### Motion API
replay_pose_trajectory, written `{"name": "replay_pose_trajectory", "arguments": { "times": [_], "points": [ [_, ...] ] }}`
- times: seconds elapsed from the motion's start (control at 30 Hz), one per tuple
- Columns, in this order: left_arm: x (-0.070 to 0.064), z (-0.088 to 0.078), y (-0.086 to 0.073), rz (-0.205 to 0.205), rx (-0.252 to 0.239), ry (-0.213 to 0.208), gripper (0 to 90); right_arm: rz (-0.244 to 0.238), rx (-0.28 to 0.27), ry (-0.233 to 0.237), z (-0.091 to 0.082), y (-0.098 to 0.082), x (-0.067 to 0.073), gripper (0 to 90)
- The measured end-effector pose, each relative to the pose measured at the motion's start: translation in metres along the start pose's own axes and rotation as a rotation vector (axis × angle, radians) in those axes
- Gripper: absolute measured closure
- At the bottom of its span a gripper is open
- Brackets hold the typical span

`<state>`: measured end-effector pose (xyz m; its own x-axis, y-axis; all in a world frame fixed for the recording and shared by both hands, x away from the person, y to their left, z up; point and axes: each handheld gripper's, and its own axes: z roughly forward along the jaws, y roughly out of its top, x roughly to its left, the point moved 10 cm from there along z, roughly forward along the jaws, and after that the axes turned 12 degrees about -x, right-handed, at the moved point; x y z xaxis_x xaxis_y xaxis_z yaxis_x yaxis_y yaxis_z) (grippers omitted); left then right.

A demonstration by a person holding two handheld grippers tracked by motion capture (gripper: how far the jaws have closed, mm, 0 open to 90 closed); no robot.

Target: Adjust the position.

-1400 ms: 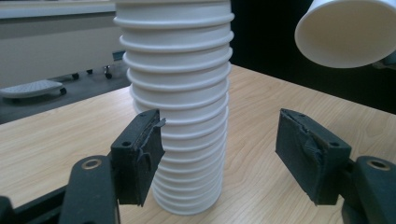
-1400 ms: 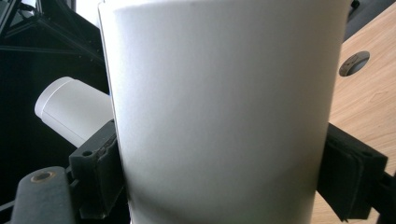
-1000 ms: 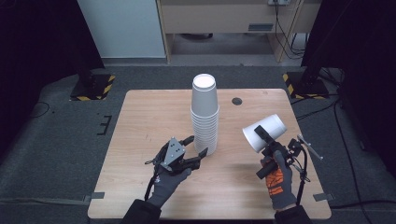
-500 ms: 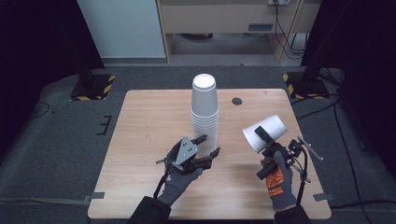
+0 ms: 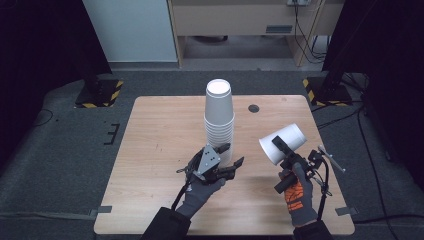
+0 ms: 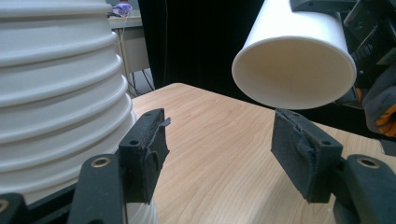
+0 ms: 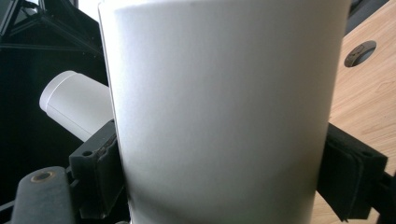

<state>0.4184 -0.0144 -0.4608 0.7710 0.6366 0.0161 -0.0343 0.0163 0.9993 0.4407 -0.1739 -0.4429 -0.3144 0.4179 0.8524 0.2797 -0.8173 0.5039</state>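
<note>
Right hand-held gripper (image 5: 281, 145): clamped the loose cup (image 5: 283, 144), tilted.
Left hand-held gripper (image 5: 231, 161): half-open, empty, beside the cup stack (image 5: 219, 121).
Risk: I could nudge and topple it.

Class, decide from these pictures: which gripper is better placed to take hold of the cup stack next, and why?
Left. The left gripper has open, empty jaws at the base of the cup stack. The right gripper is already shut on a single cup, held apart.

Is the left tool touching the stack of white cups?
Cannot tell. In the left gripper view one pad overlaps the cup stack, with no clear gap or contact visible.
</note>
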Motion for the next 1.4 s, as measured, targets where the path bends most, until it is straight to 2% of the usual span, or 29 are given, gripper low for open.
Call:
{"name": "replay_pose_trajectory", "arguments": {
  "times": [0.17, 0.6, 1.03, 1.4],
  "points": [
    [-0.004, 0.006, 0.001, -0.004, -0.010, -0.008, 35.4, -0.013, 0.009, -0.002, -0.001, 0.000, -0.001, 15.4],
    [-0.010, 0.023, -0.005, -0.005, -0.024, -0.034, 40.2, 0.004, 0.028, 0.007, -0.002, -0.005, 0.000, 15.4],
    [-0.012, 0.044, -0.014, -0.026, -0.033, -0.035, 42.9, 0.019, 0.042, 0.010, -0.002, -0.006, 0.001, 15.4],
    [-0.016, 0.060, -0.009, -0.029, -0.052, -0.051, 43.1, 0.024, 0.055, 0.009, -0.002, -0.009, 0.000, 15.4]
  ]
}}
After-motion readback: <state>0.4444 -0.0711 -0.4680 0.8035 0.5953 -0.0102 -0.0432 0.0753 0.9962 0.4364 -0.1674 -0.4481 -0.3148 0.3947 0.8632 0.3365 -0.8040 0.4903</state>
